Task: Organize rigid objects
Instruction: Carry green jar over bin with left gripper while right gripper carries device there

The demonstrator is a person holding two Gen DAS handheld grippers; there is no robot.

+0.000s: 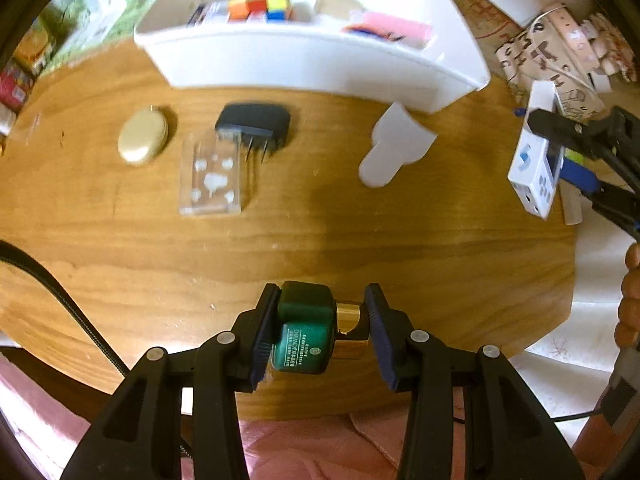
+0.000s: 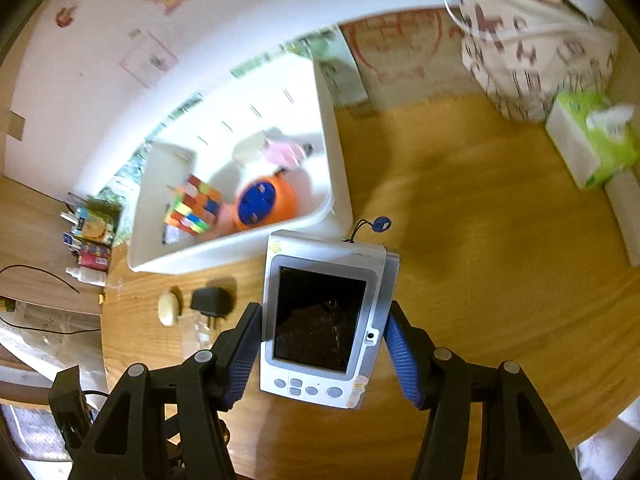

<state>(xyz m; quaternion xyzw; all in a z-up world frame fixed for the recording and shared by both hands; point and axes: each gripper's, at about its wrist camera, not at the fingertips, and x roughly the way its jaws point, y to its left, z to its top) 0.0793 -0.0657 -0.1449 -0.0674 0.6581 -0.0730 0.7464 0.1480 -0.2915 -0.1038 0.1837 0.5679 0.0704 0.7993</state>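
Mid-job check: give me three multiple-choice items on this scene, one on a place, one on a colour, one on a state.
1. Where is the puzzle cube?
A. in the white bin
B. on the bare table
C. in the left tool

2. What colour is the bottle in the left tool?
A. red
B. green
C. blue

3. What is the state of the right tool?
A. open, empty
B. resting on the table
C. shut on the handheld device

Answers:
1 A, it lies inside the bin walls.
2 B, green body with gold cap.
3 C, both pads press the device's sides.

Wooden table (image 1: 360, 240), white bin (image 1: 280, 60), black charger (image 1: 256, 122), clear case (image 1: 210, 176), beige oval (image 1: 143, 140)
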